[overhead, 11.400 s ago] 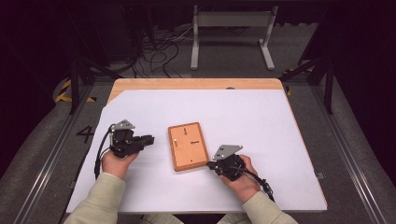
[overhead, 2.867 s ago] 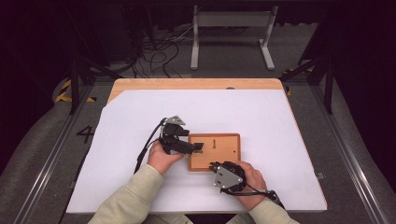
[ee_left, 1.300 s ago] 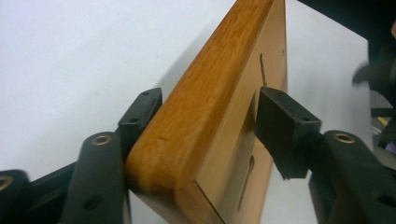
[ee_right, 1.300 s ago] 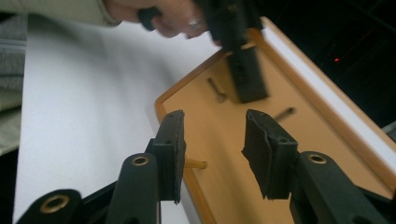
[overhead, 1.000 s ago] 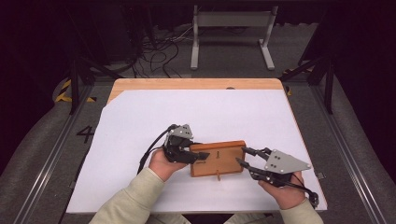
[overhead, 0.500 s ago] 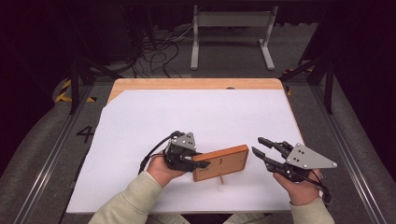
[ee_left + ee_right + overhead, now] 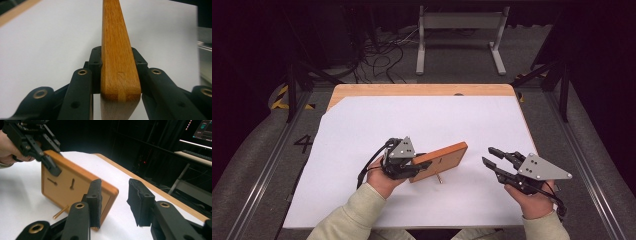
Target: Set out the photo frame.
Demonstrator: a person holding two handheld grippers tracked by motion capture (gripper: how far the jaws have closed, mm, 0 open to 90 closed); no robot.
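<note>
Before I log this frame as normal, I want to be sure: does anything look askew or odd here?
Yes. The wooden board is tipped up on one edge, clamped by the left gripper rather than lying flat. A thin brass pin lies loose on the white sheet beneath it.

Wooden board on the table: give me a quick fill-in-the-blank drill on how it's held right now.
1. The wooden board is gripped by the ____ gripper.
2. The right gripper has its jaws ____ and holds nothing.
3. The board stands tilted on its ____ on the white table cover.
4. A small brass ____ sticks out beneath the board.

Missing words: left; open; edge; pin
</note>
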